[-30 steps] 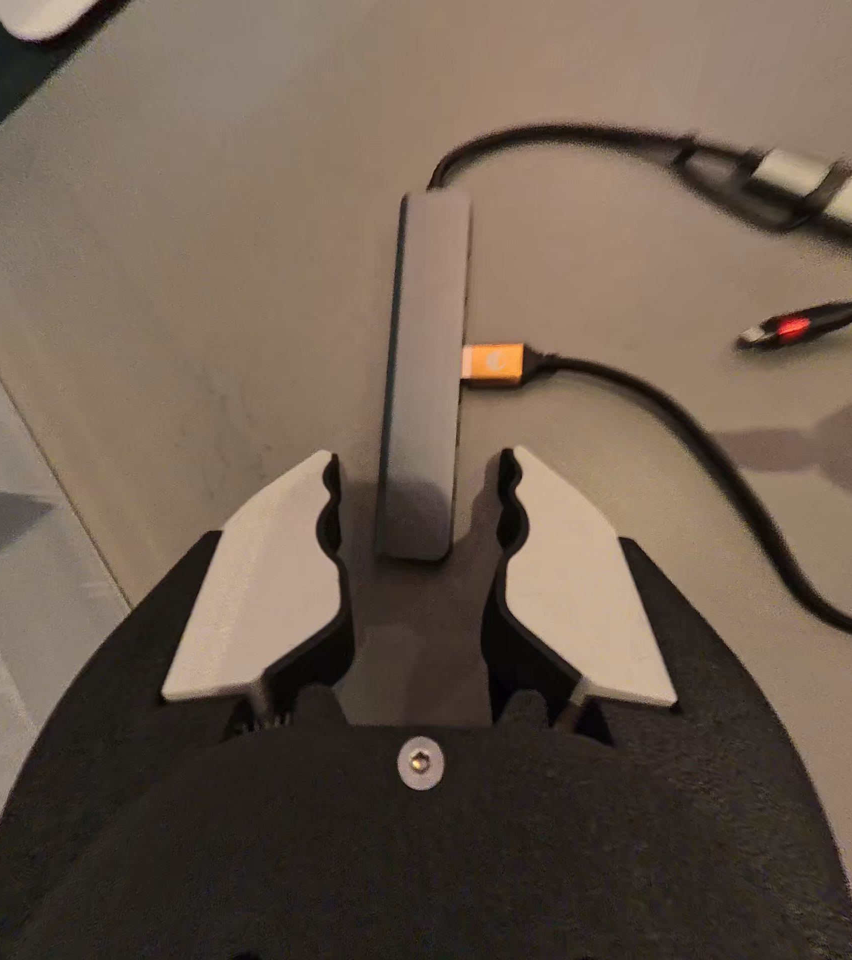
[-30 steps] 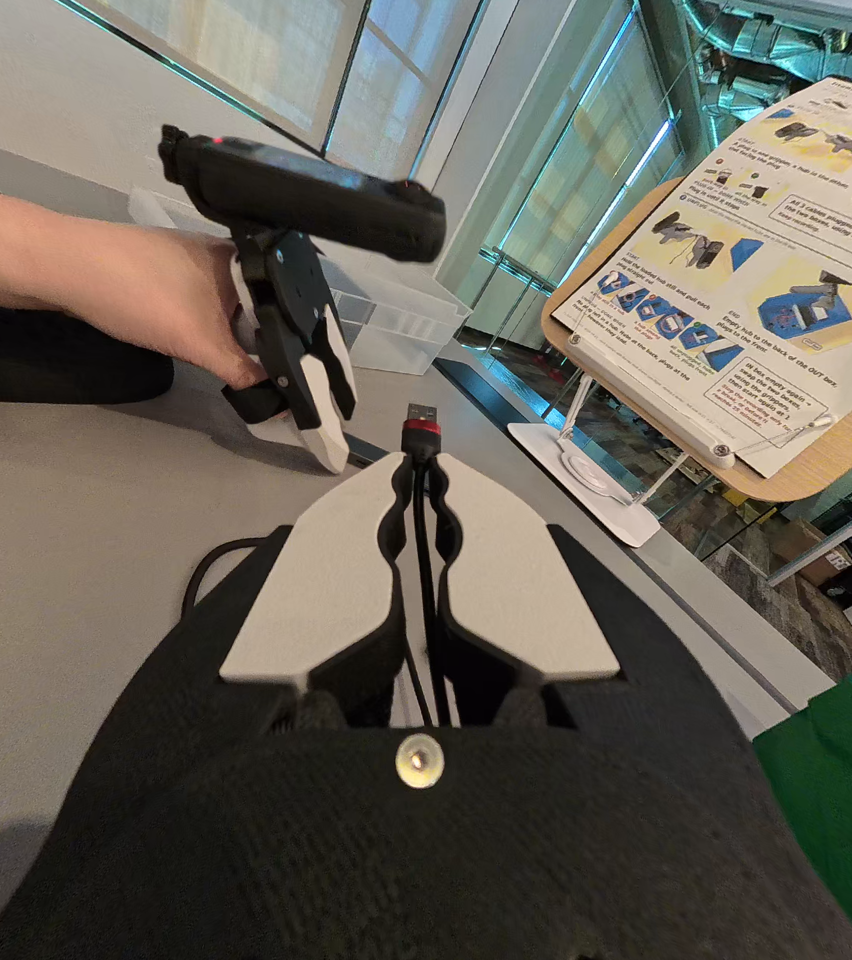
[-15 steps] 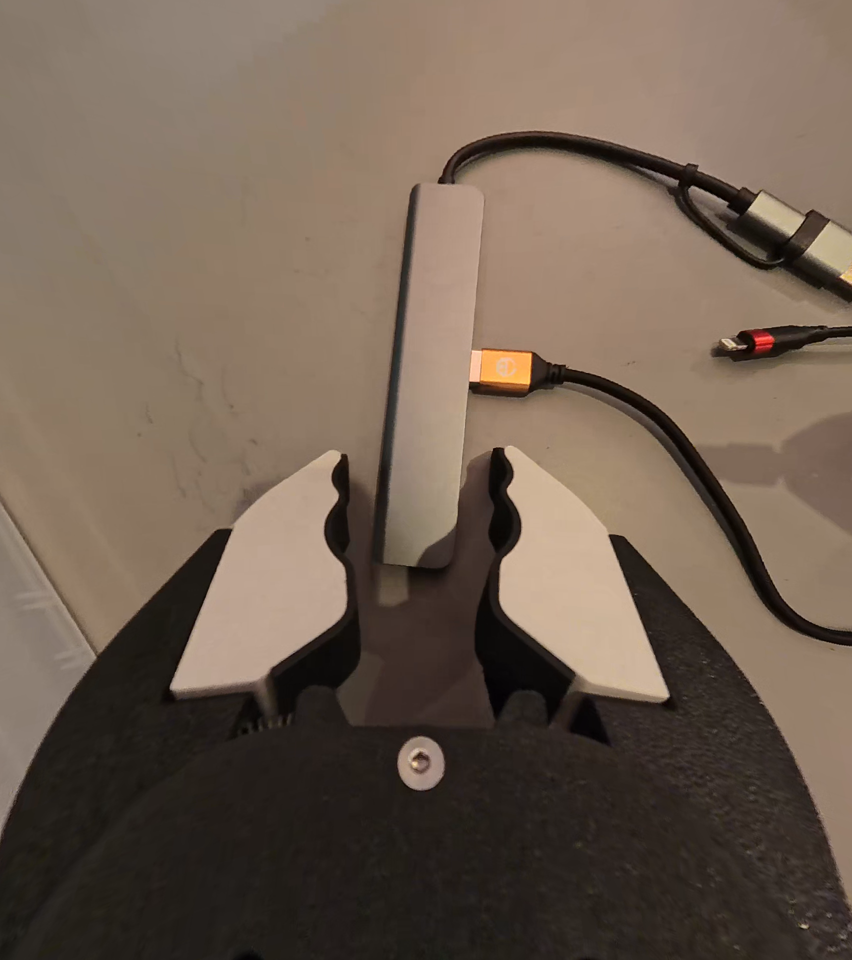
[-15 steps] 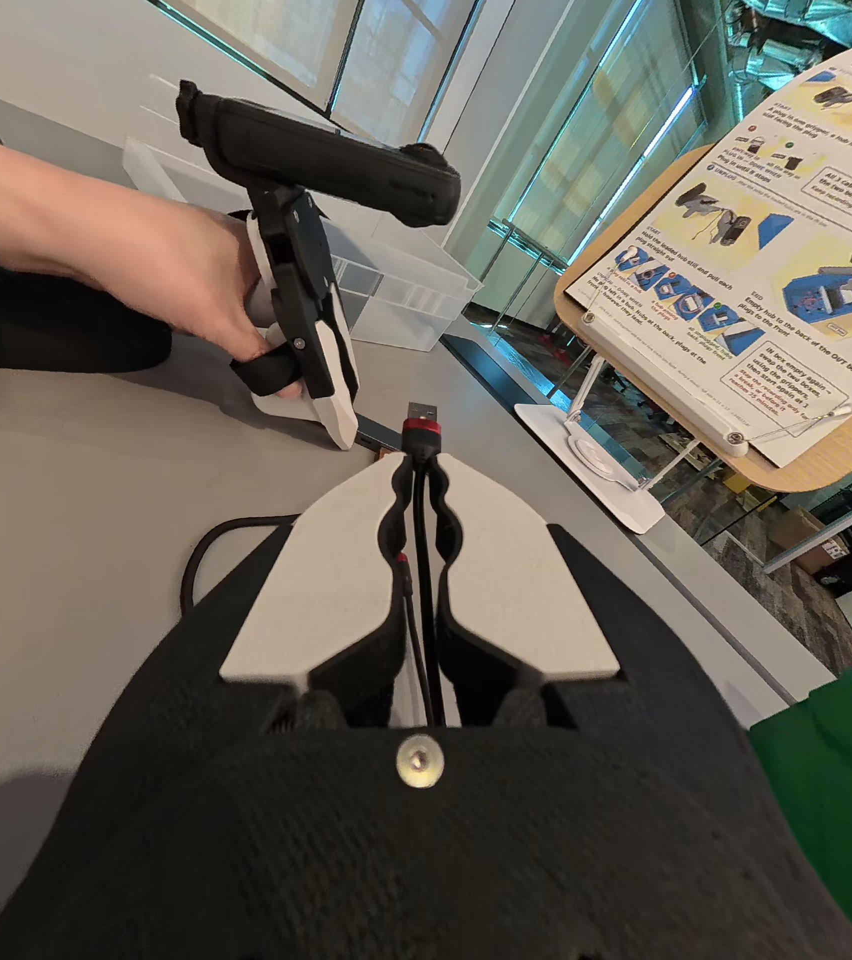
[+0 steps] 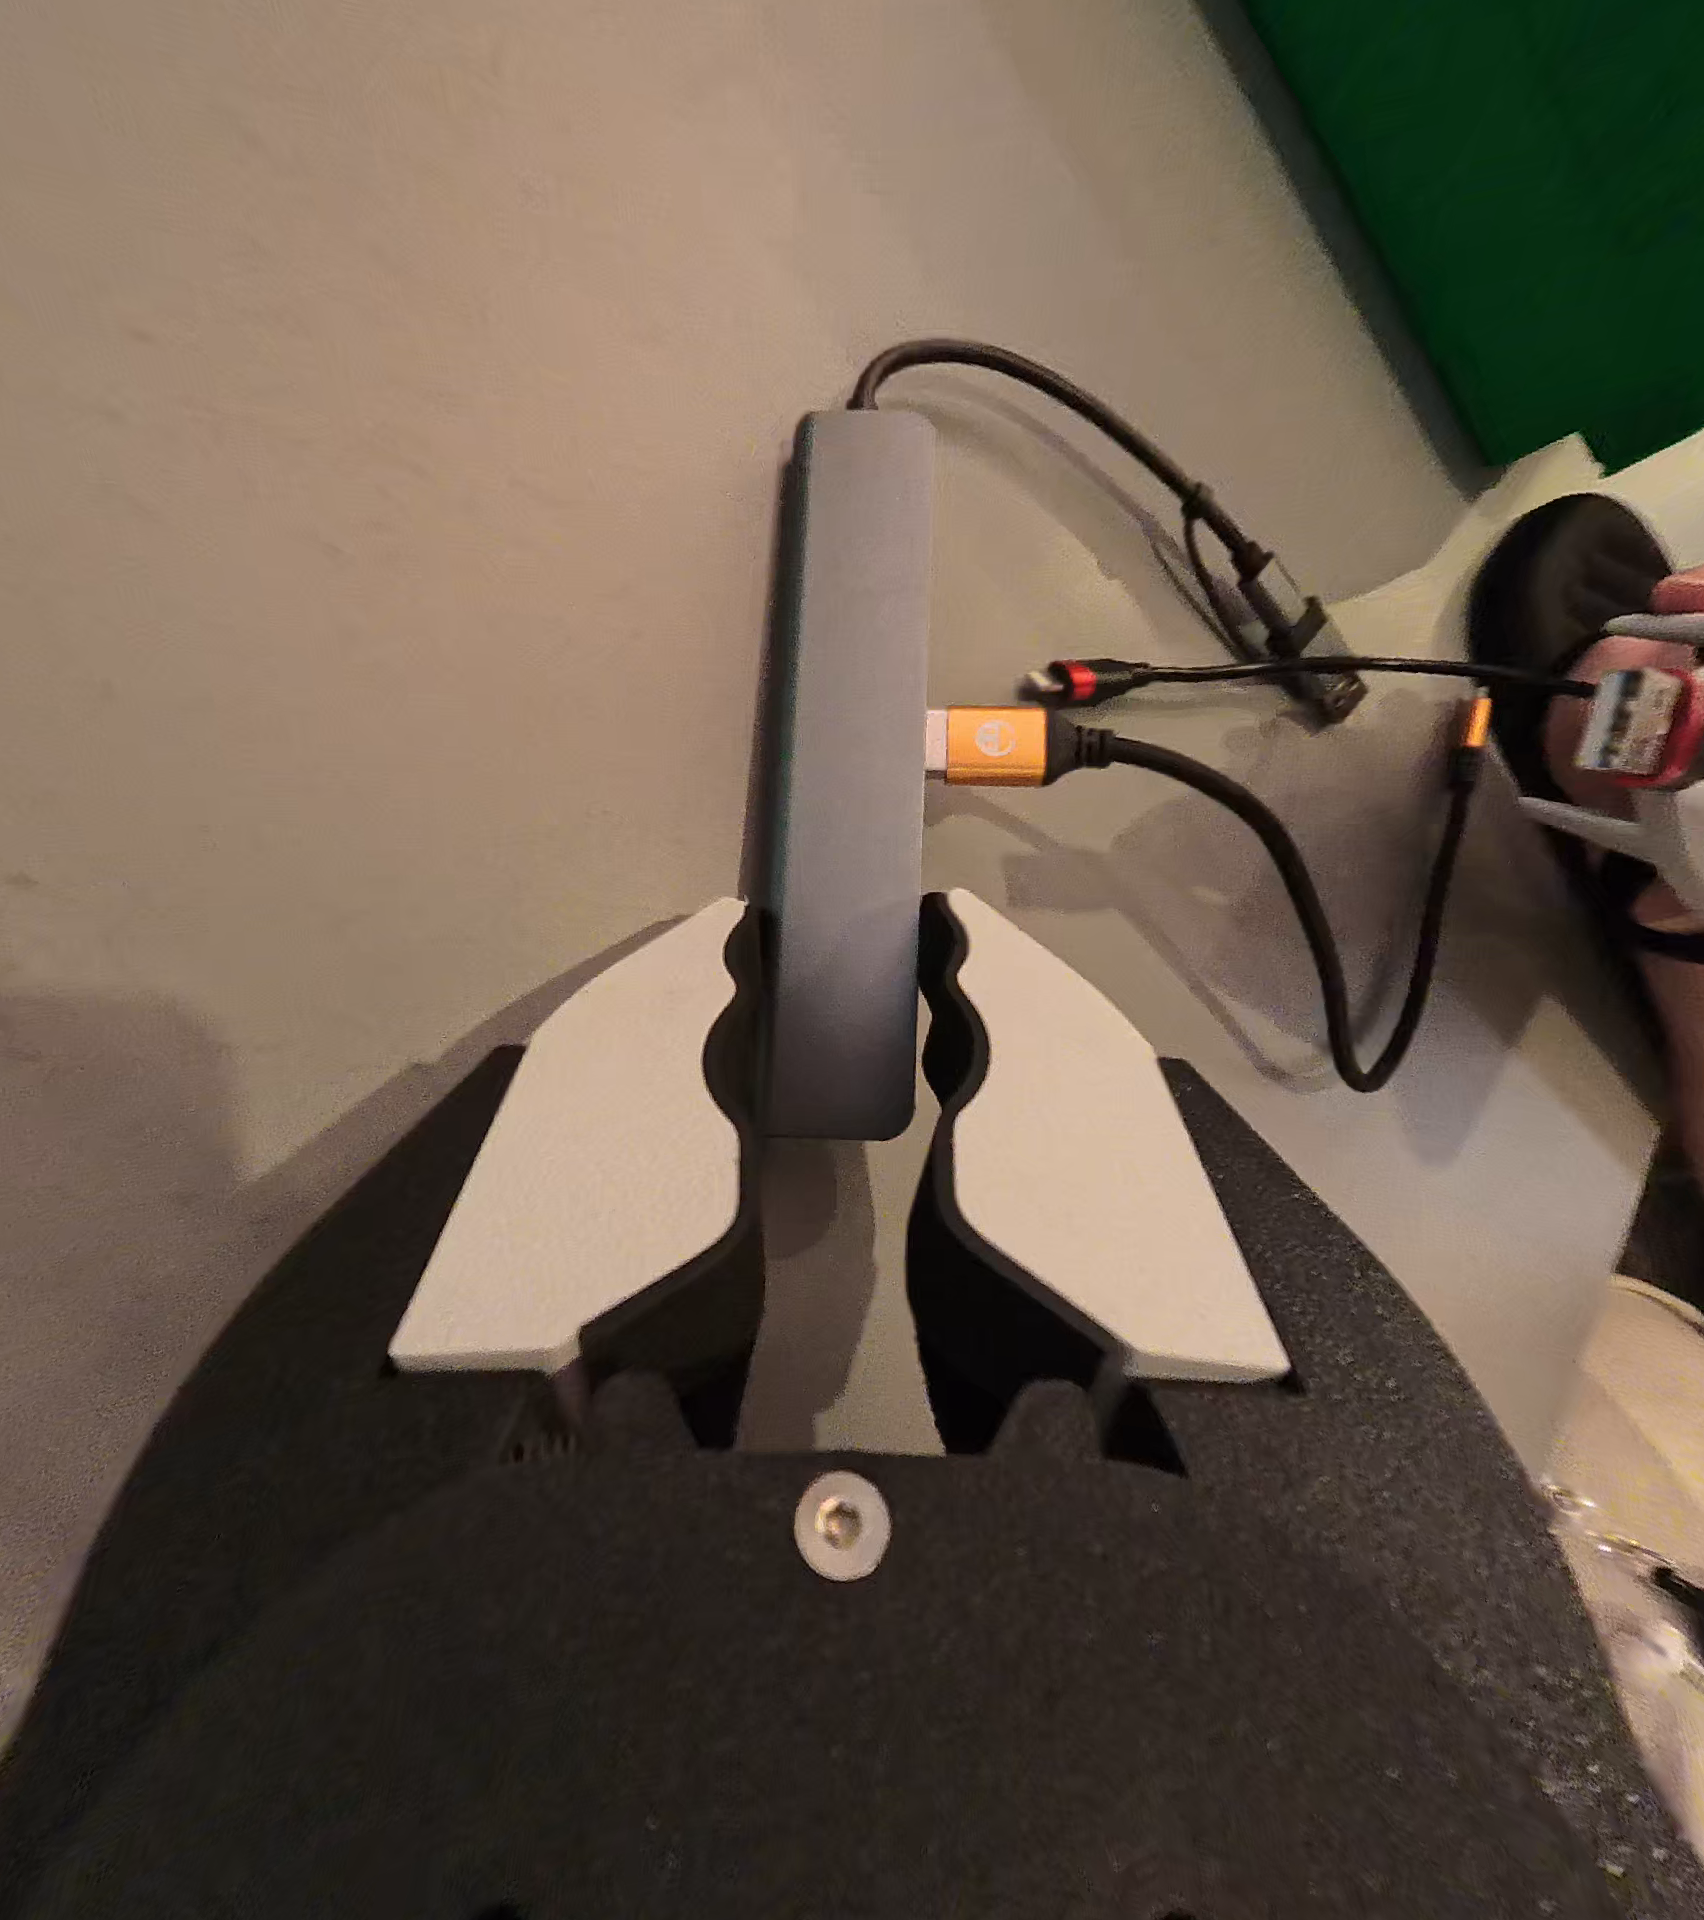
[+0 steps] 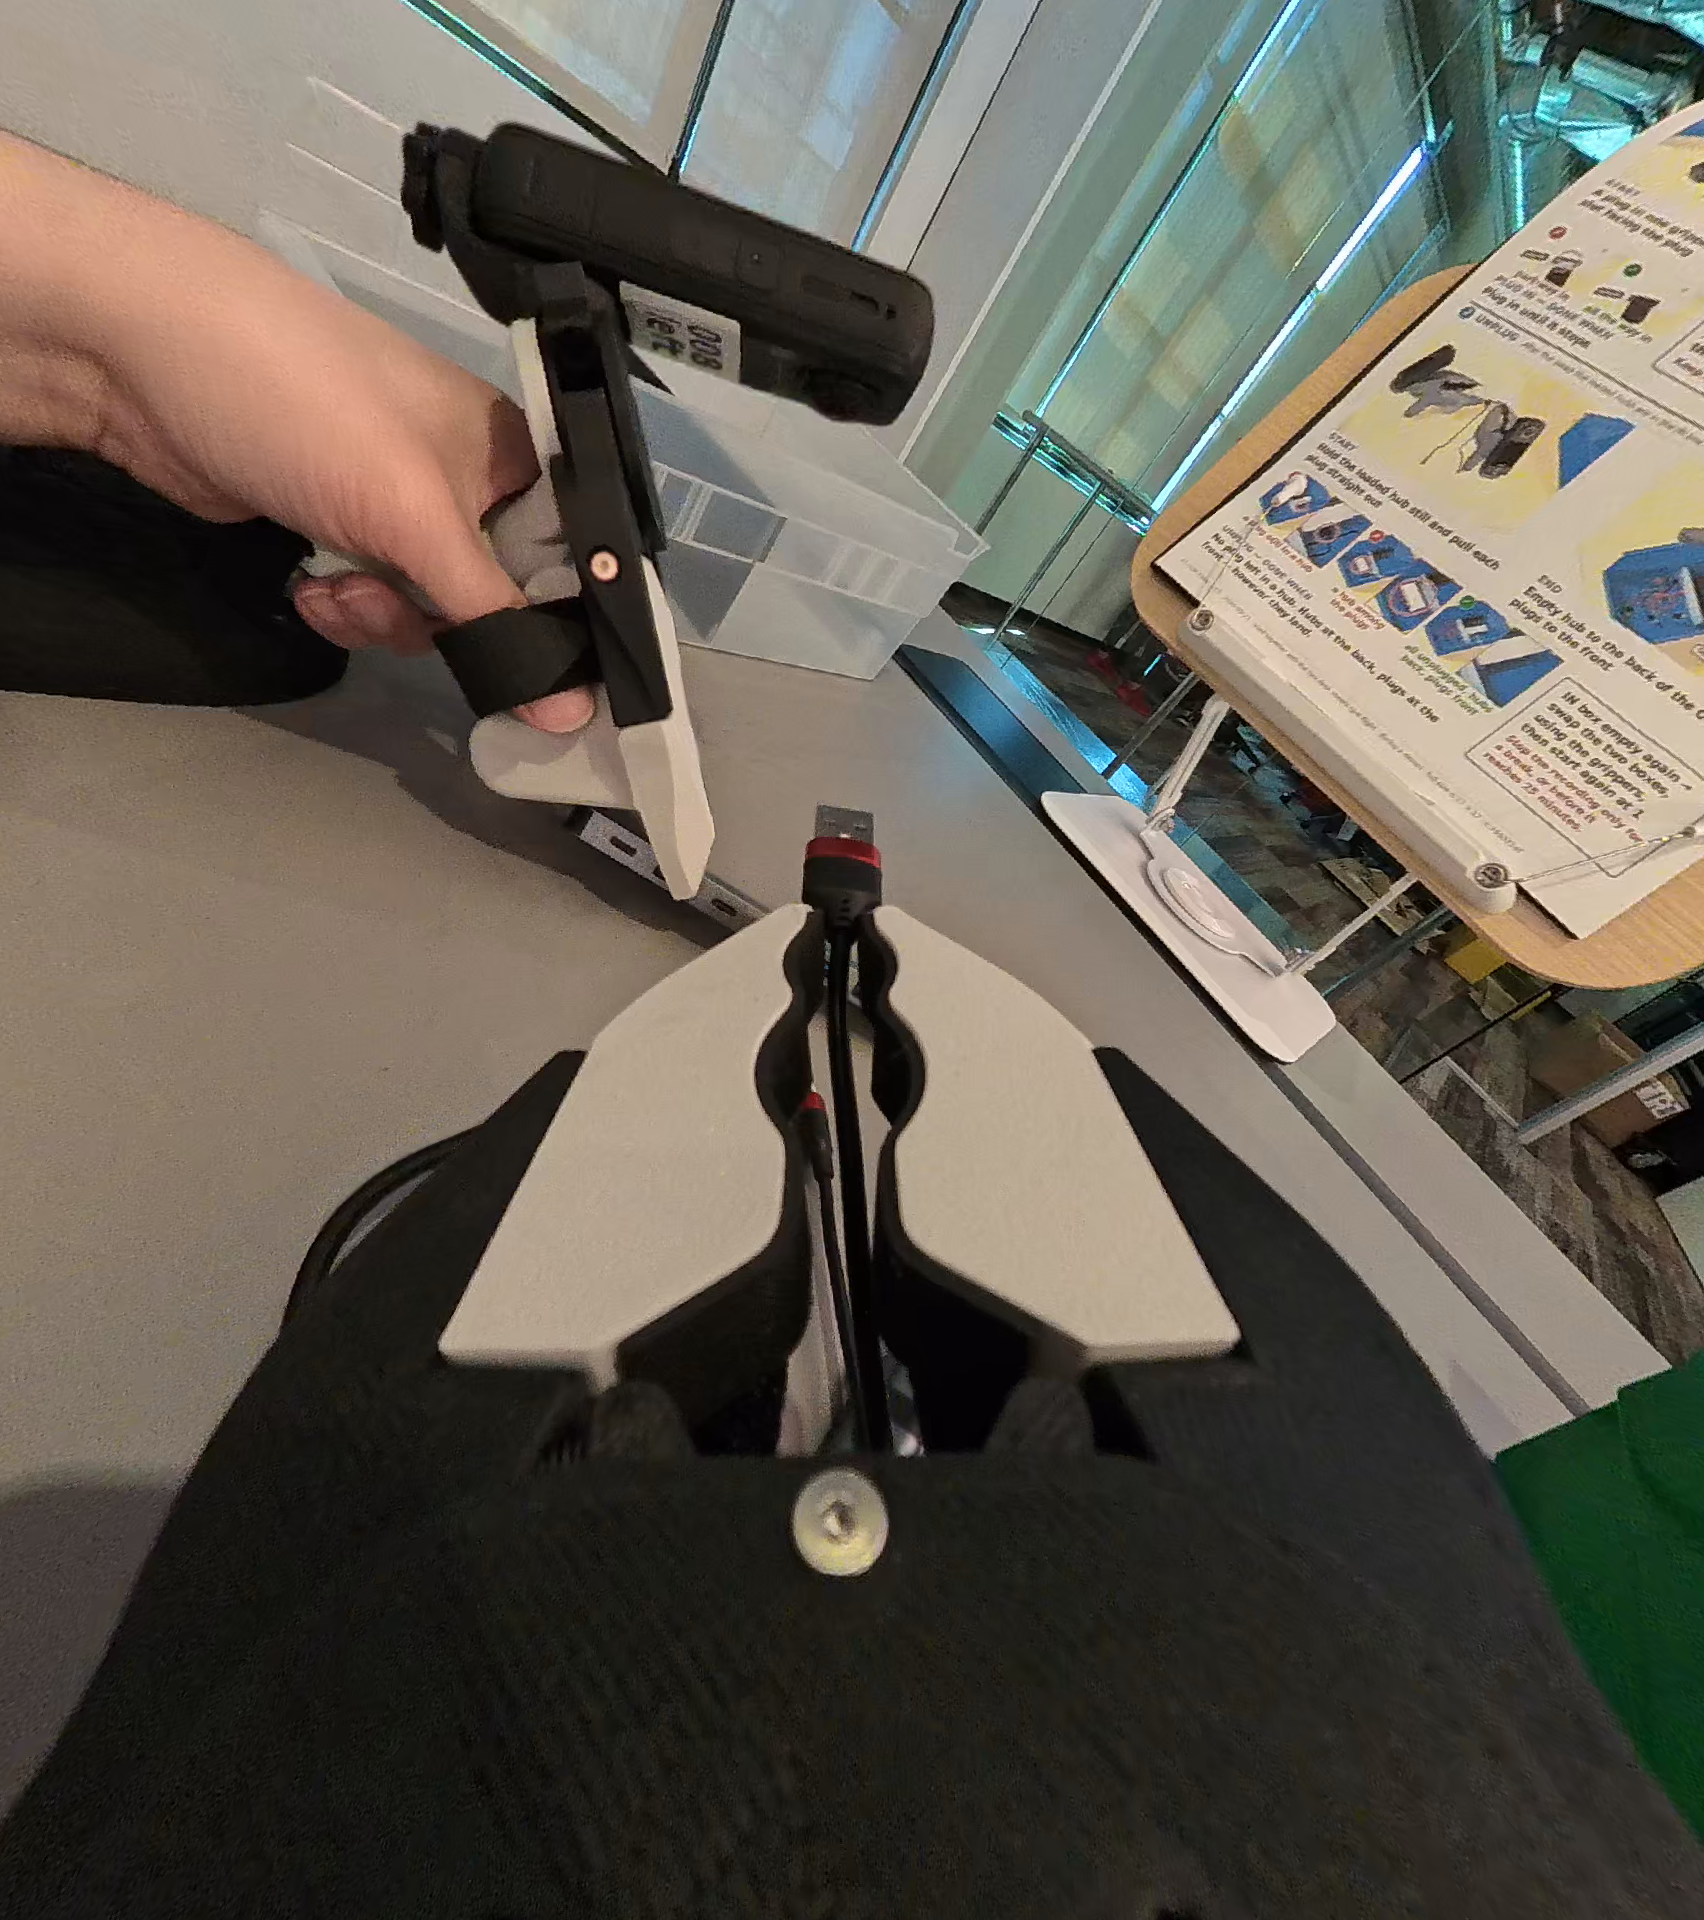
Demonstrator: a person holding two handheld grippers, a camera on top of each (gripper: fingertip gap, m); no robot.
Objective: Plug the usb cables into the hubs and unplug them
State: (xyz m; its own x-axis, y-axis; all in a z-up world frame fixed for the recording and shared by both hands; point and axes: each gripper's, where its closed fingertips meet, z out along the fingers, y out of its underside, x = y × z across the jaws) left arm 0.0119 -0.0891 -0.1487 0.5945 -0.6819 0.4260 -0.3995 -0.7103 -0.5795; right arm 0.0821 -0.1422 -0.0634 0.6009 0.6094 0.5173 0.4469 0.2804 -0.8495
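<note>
Left gripper: fingers clamped on near end of grey hub, flat on grey table; orange plug seated in hub's right side; right gripper: fingers together on red-collared USB plug, held near the hub, apart.

Left wrist view is running dim and warm-toned; the table is reading tan. The left gripper is casting a soft shadow leftward. Right edge is smearing out of focus; fisheye is bending the frame edges. Right wrist view is running brighter and cooler, daylight coming through the windows, with teal glare streaking the glass.
</note>
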